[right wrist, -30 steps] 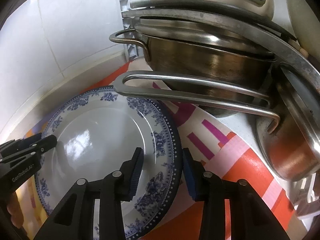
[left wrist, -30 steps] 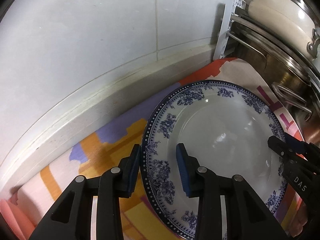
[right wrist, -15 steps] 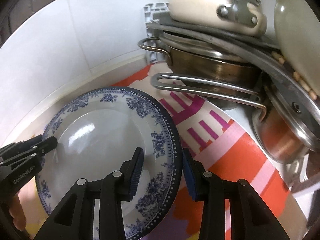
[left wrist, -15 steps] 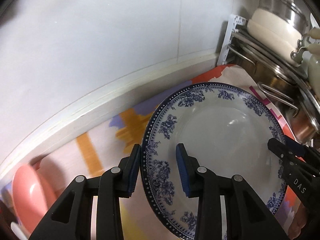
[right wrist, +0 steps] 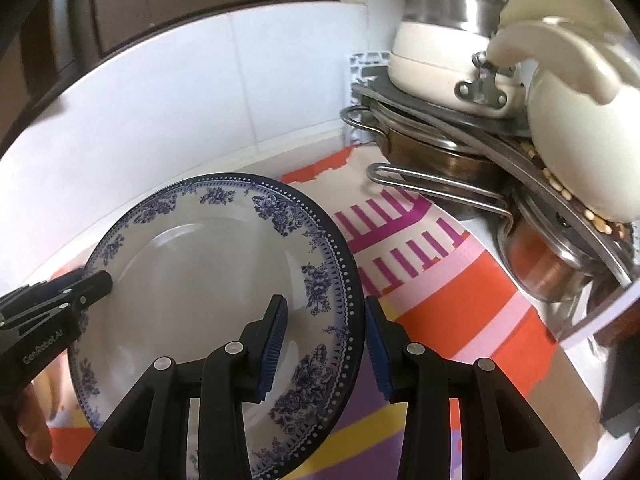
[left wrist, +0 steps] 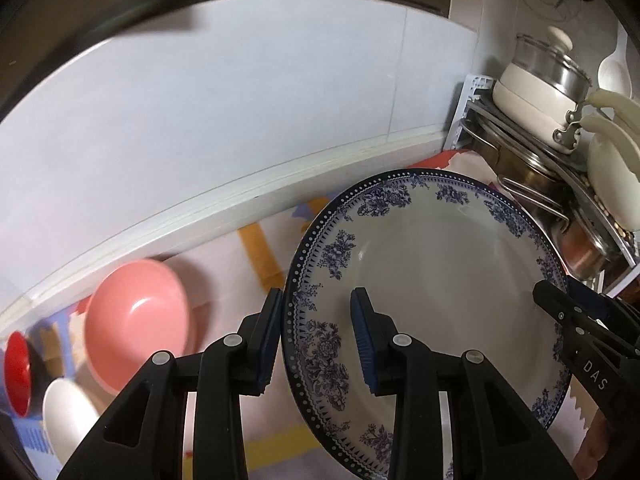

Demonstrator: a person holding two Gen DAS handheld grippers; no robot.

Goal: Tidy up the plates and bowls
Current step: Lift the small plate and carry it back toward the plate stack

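Note:
A white plate with a blue flower rim point(left wrist: 440, 280) hangs tilted above the patterned mat, held from both sides. My left gripper point(left wrist: 318, 344) is shut on its left rim, one pad behind the edge and one on the inner face. My right gripper point(right wrist: 326, 344) is shut on the opposite rim of the same plate point(right wrist: 208, 280). Each gripper shows in the other's view: the right gripper point(left wrist: 560, 304) at the plate's right edge, the left gripper point(right wrist: 92, 284) at its left edge. A pink bowl point(left wrist: 136, 316), a red bowl point(left wrist: 16, 380) and a white bowl point(left wrist: 68, 420) lie at lower left.
A corner rack point(right wrist: 440, 152) at the right carries steel pots, a cream pot with a lid point(right wrist: 436, 64) and pale ladles. A white tiled wall point(left wrist: 240, 120) runs behind. A bright striped mat point(right wrist: 440, 280) covers the counter below the plate.
Both grippers have risen and drawn back from the rack with the plate between them. The pots now look smaller and the pink, red and white bowls have come into view at left.

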